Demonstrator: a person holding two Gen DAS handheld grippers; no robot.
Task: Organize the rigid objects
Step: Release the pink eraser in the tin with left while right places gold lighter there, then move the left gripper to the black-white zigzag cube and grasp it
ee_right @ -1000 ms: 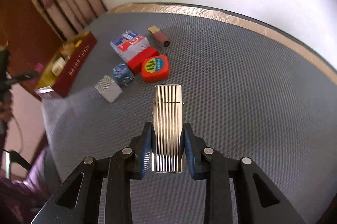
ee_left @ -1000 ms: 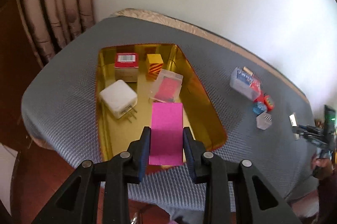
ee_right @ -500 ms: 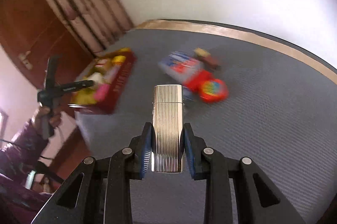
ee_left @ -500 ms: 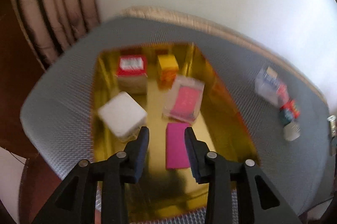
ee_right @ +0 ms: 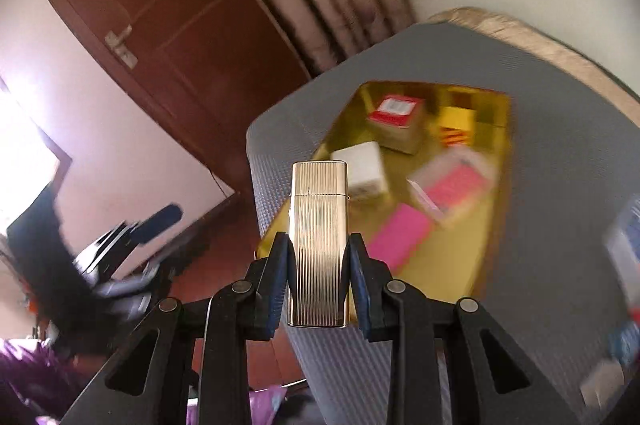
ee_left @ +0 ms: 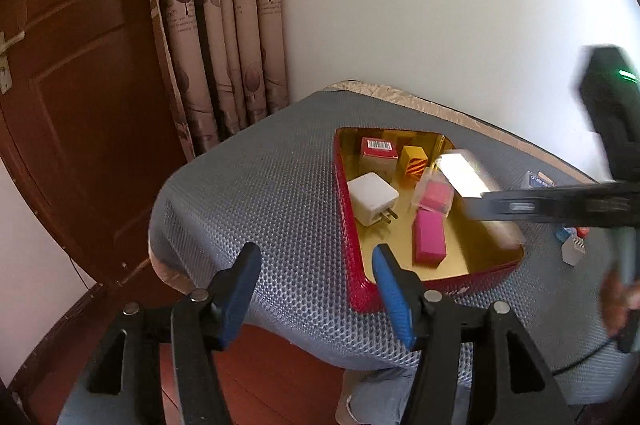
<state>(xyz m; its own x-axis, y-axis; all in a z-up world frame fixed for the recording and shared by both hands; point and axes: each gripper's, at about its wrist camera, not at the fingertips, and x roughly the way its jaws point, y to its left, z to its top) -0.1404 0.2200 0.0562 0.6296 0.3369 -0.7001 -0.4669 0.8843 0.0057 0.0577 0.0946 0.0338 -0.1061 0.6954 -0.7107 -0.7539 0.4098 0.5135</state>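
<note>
Two grippers show. With nothing between them, the left gripper point(ee_left: 316, 275) has its blue pads opening over the grey mesh mat point(ee_left: 272, 193), at seven o'clock of the red tin tray point(ee_left: 352, 265). The right gripper point(ee_right: 318, 279) clamps a ribbed gold lighter point(ee_right: 318, 245) upright, above the tray's near left edge. Inside lie a magenta block point(ee_left: 429, 239), a white charger point(ee_left: 372, 198), a clear case point(ee_left: 434, 195), a red-topped box point(ee_left: 378, 155) and a yellow cube point(ee_left: 414, 161).
</note>
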